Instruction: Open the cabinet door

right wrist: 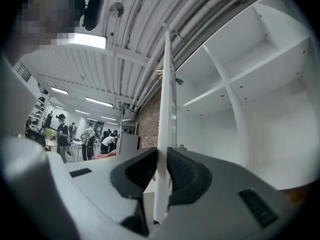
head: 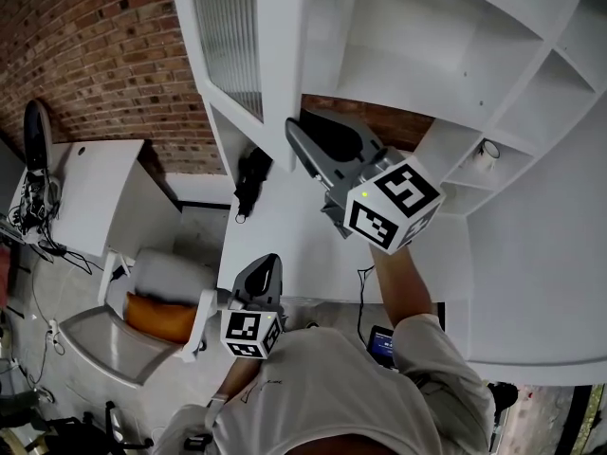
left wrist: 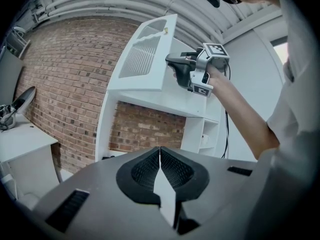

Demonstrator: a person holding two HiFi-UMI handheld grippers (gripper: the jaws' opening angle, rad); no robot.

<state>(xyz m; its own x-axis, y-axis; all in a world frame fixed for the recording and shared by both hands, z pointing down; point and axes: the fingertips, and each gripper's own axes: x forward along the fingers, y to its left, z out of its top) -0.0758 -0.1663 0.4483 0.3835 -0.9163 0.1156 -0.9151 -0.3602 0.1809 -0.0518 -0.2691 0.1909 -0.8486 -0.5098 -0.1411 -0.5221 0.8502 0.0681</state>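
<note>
The white cabinet door (head: 277, 55), with a ribbed glass panel (head: 228, 27), stands swung out from the cabinet. My right gripper (head: 299, 138) is raised to it and shut on the door's free edge. In the right gripper view the thin door edge (right wrist: 166, 109) runs straight up between the two black pads (right wrist: 140, 169), which press on it from both sides. The left gripper view shows the door (left wrist: 147, 54) from the side, with the right gripper (left wrist: 173, 63) holding it. My left gripper (head: 268, 265) hangs low over the desk, shut and holding nothing (left wrist: 160, 156).
Open white shelves (head: 427, 36) lie behind the door, and a cup (head: 488, 152) sits in a side compartment. A black object (head: 251, 180) rests on the white desk (head: 285, 245). A chair with an orange cushion (head: 156, 316) and a white table (head: 95, 188) stand at the left.
</note>
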